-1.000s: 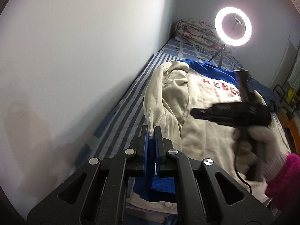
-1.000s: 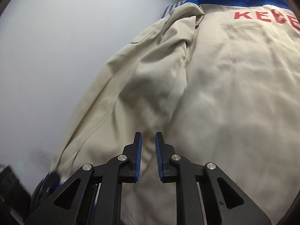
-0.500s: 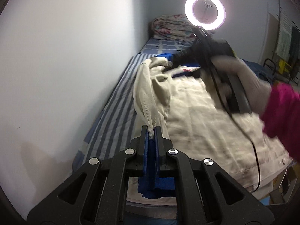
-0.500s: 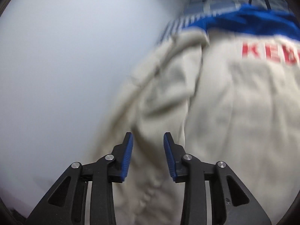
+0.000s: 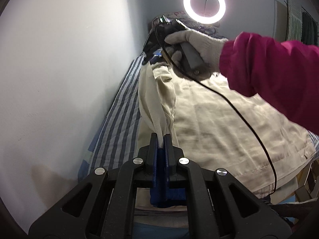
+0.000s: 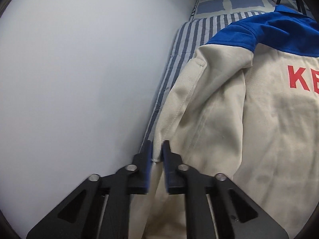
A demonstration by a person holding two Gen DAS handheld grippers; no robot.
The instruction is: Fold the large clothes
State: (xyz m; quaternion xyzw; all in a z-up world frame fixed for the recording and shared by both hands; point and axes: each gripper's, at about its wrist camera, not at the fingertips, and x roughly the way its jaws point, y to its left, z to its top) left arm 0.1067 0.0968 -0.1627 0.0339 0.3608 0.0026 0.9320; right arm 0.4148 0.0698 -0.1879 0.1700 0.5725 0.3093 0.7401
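Beige twill jacket point(image 6: 229, 129), blue yoke; right gripper point(image 6: 157, 149) jaws just closed on sleeve seam.

Magenta sleeve point(image 5: 275, 75), white glove point(image 5: 201, 41), blk grippers w/ blue pads point(image 5: 159, 159).

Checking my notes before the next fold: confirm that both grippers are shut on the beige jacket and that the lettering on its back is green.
The colour is wrong. The lettering is red, as the right wrist view shows. The rest stands: the left gripper and the right gripper, whose jaws have just been closing, are both shut on the beige jacket.
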